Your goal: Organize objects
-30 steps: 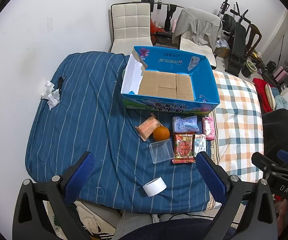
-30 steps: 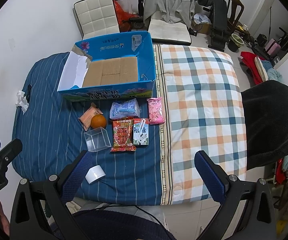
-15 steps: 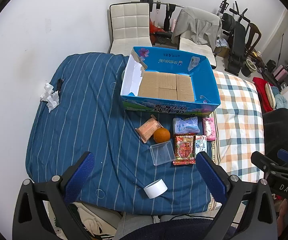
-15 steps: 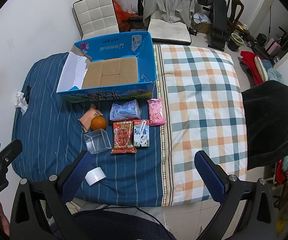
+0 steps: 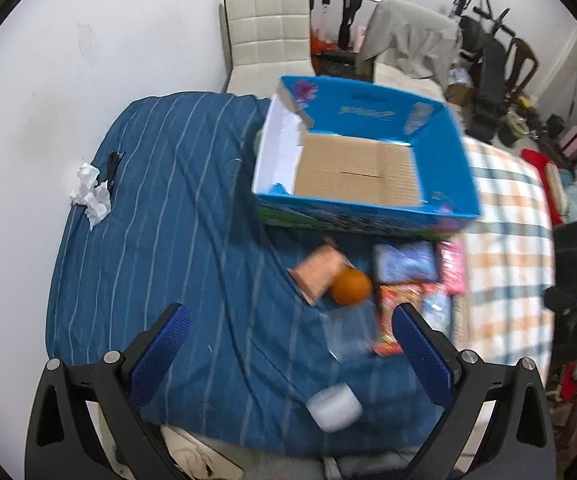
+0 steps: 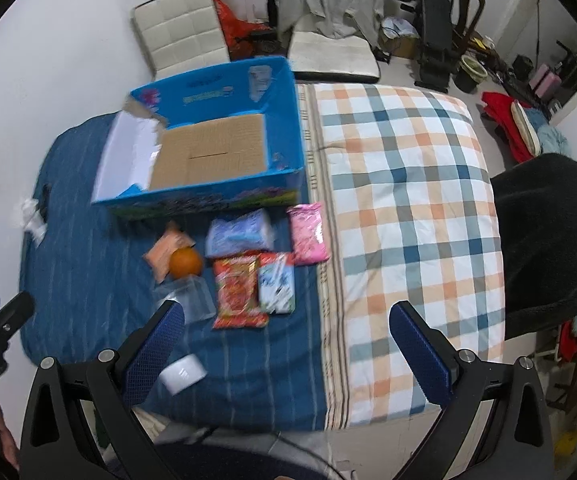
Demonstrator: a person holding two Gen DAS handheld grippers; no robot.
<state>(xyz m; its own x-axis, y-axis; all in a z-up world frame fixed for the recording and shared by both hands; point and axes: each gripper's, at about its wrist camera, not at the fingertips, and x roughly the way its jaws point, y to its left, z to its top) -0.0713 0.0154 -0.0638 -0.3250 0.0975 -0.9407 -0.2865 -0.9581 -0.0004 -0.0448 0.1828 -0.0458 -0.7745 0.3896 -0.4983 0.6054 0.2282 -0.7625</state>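
- Cluttered bedroom with a bed [image 6: 408, 208] filling most of both views; a blue striped cover [image 5: 160, 240] lies on its left part and a checked quilt [image 6: 400, 184] on its right.
- An open blue box [image 5: 364, 168] sits on the striped cover toward the far edge, its cardboard floor bare, seemingly set there to receive the loose things.
- The things to sort lie in a close group just in front of the box: a peach packet [image 6: 166, 248] touching an orange [image 6: 185, 263], a pale blue pack [image 6: 238, 233], a pink pack [image 6: 307, 234], a red snack bag [image 6: 237, 294] beside a small carton [image 6: 276, 288], and a clear tub [image 6: 190, 298].
- A white tape roll [image 6: 181, 374] lies apart, nearer the bed's front edge.
- Left tool [image 5: 288, 356] hangs above the striped cover with its jaws spread wide, gripping nothing.
- Right tool [image 6: 286, 354] hangs above the seam between the covers, likewise spread and empty.
- Nothing stands between either tool and the group; the box's near wall must be cleared to drop things in.
- Crumpled tissue [image 5: 90, 192] lies at the cover's left edge; chairs [image 5: 268, 44] and gym gear [image 6: 432, 20] stand beyond the bed.
- Both views are motion-blurred, so labels are unreadable.
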